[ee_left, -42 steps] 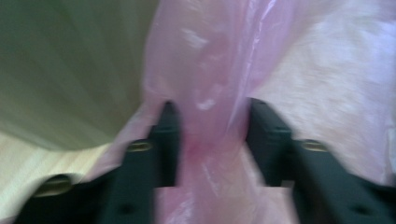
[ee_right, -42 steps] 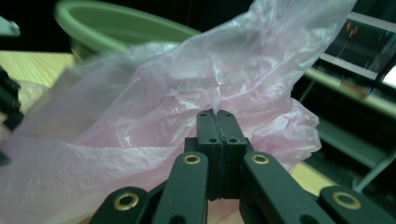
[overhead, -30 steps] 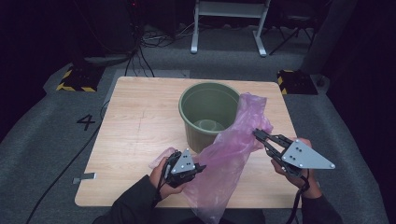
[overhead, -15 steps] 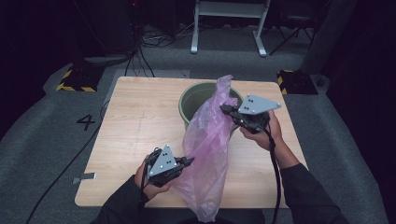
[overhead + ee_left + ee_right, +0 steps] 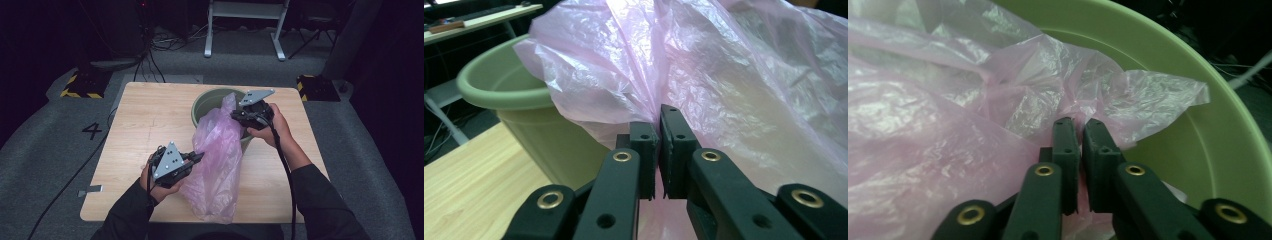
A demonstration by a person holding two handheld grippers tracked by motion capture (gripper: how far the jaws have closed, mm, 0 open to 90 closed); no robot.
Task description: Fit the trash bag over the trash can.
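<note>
We clamped each hand-held gripper, left [image 5: 198, 157] and right [image 5: 234, 115], on the pink bag [image 5: 218, 165] beside the green bucket [image 5: 207, 101] on the desk [image 5: 145, 120].

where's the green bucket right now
In the high view the green bucket stands at the table's far middle, behind the pink bag, beside the right gripper.

The pink bag [image 5: 734, 85] is thin, crinkled plastic film, translucent and glossy where light catches its creases. The green bucket [image 5: 524, 125] at the frame's left is smooth, matt moulded plastic. The table [image 5: 145, 125] shows pale wood grain with a dull finish. Black matt jaws carry brass-coloured rivets.
</note>
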